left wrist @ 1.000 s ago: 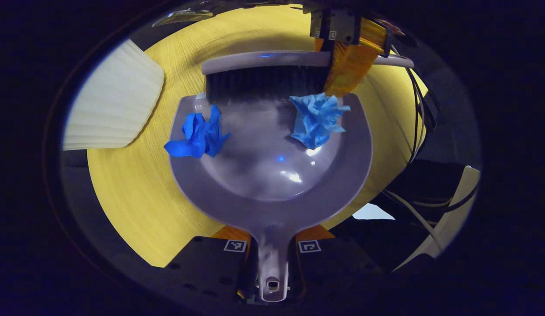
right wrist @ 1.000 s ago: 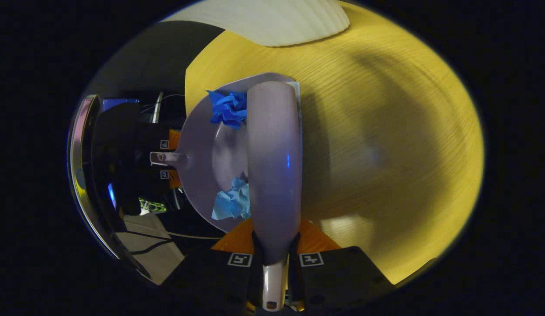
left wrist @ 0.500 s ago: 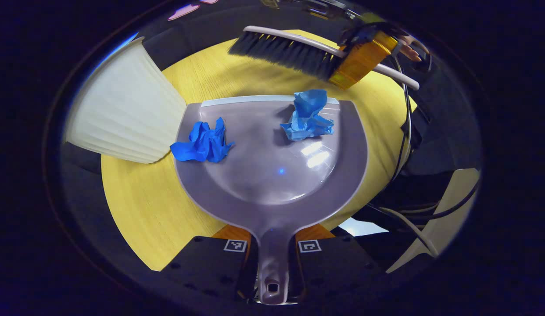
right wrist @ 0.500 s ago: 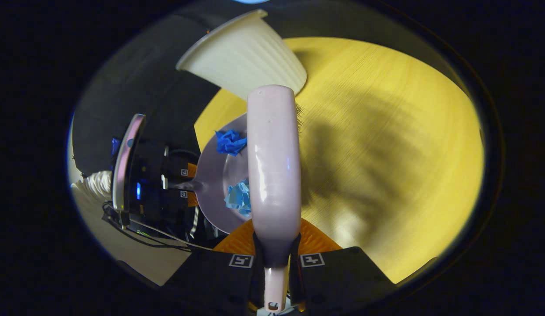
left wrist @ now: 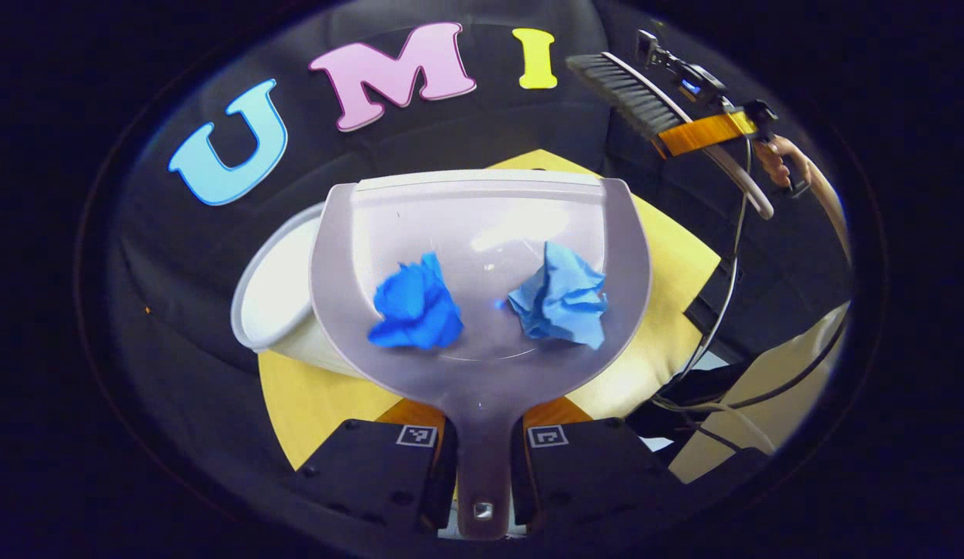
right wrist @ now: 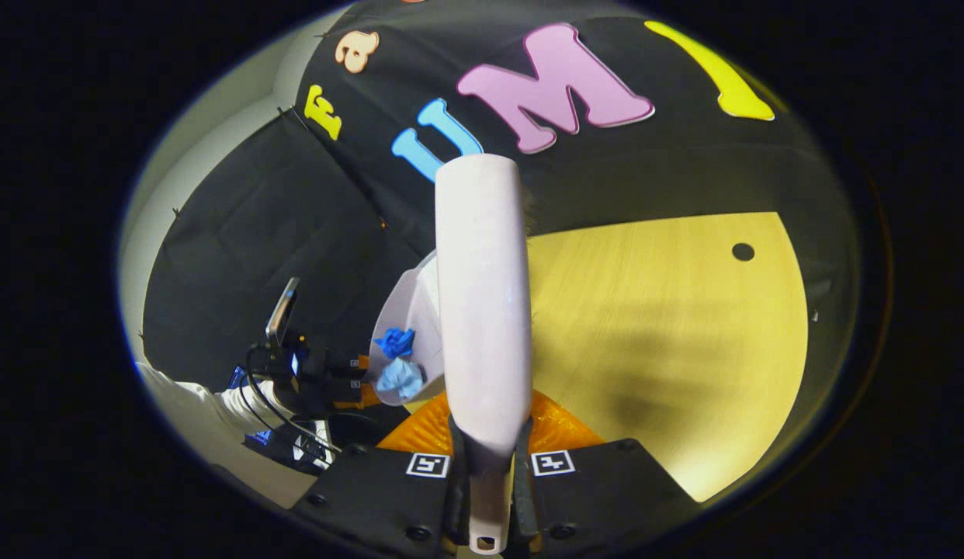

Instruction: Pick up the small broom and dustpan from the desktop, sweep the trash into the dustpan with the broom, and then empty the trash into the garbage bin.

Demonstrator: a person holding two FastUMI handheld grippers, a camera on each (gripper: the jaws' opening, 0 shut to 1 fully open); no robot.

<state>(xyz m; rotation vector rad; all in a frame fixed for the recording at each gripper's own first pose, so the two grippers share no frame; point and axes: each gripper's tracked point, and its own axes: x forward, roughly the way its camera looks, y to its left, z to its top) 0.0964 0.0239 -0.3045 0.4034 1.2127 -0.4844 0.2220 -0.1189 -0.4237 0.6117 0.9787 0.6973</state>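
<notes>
Dustpan point(left wrist: 482, 225) is off the counter point(left wrist: 668, 256), tipped handle-low so its lip sits high; prob. to keep the load from sliding out on the way to the bin. Inside the pan: two wads, dark blue wad point(left wrist: 414, 304) and light blue wad point(left wrist: 562, 295), both settled toward the handle end, apart from each other. Left gripper point(left wrist: 482, 450) is clamped on the pan's handle, both fingers pressing it. White ribbed garbage bin point(left wrist: 276, 299) sits behind and beside the pan's left edge, partly hidden by it, mouth tilted toward the wall. Can't tell what's in it. Small broom point(right wrist: 482, 303) is up and well away from the pan, bristles clear of it, w/ right gripper point(right wrist: 486, 477) closed on its handle. Sweeping looks done; dump is left.
</notes>
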